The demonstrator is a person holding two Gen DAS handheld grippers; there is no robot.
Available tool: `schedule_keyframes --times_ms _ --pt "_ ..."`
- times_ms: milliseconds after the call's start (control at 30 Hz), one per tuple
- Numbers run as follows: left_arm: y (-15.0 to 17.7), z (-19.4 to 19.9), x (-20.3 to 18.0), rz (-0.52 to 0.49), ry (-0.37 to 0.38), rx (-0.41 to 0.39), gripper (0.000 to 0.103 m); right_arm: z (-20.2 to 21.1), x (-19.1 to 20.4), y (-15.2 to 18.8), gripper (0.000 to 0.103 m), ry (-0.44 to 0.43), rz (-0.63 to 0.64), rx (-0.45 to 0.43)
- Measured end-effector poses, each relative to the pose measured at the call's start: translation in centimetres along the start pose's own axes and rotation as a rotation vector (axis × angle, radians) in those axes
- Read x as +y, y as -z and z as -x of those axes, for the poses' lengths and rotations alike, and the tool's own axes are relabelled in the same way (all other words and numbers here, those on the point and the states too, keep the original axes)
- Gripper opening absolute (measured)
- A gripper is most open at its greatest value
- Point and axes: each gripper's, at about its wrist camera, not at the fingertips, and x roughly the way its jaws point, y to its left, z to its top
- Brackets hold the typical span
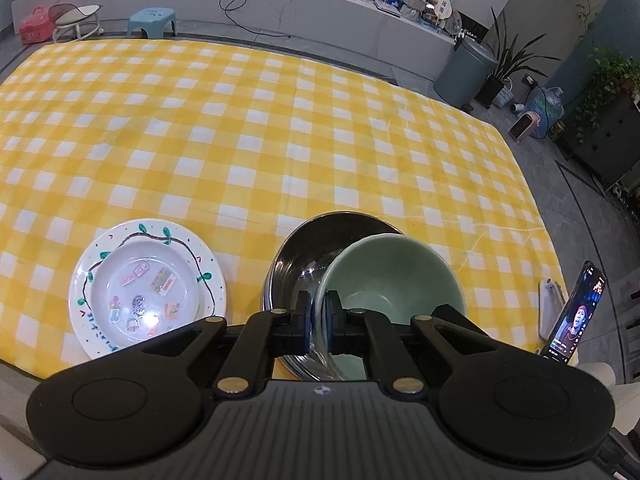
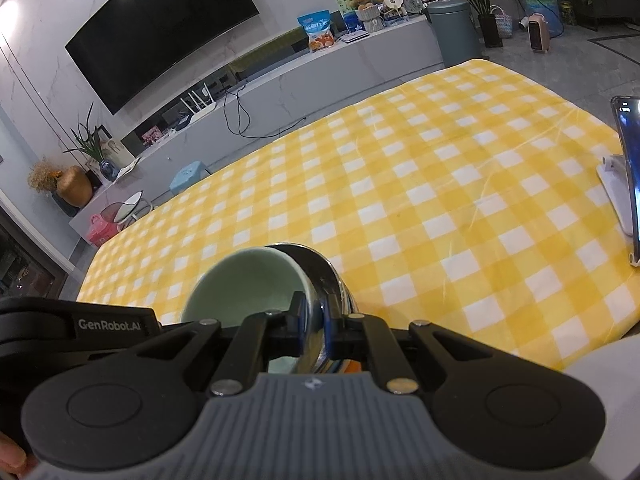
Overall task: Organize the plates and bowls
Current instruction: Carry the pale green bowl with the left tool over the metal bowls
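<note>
A pale green bowl [image 1: 394,276] sits tilted inside a steel bowl [image 1: 298,248] on the yellow checked tablecloth [image 1: 248,128]. My left gripper [image 1: 319,312] is shut on the green bowl's near rim. A white deep plate [image 1: 144,288] rests on a painted white plate [image 1: 208,284] to the left. In the right wrist view my right gripper [image 2: 314,328] is shut on the steel bowl's rim [image 2: 320,276], with the green bowl [image 2: 248,284] just left of it. The left gripper's black body [image 2: 76,320] shows at the left edge.
A phone on a white stand [image 1: 576,312] stands at the table's right edge and shows in the right wrist view [image 2: 628,172]. Beyond the table are a low stone bench [image 1: 280,4], a blue stool [image 1: 152,20] and a grey bin [image 1: 464,72].
</note>
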Motion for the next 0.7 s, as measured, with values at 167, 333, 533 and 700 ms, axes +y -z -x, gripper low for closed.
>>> schedule_keyframes --times_ms 167,333,533,700 --pt "-0.1 -0.5 0.2 -0.005 -0.016 0.003 0.007 -0.7 0.1 0.1 0.007 -0.002 0.004 0.019" --pt "-0.2 -1.1 0.2 -0.020 -0.032 0.006 0.007 -1.5 0.5 0.1 0.006 0.019 0.028 0.027" --pt "-0.4 -2.0 -0.3 -0.070 -0.079 -0.011 0.007 -2.9 0.7 0.1 0.006 0.032 0.044 0.051" --pt "-0.4 -2.4 -0.4 -0.097 -0.091 -0.021 0.007 -3.3 1.0 0.4 0.006 0.051 0.072 0.044"
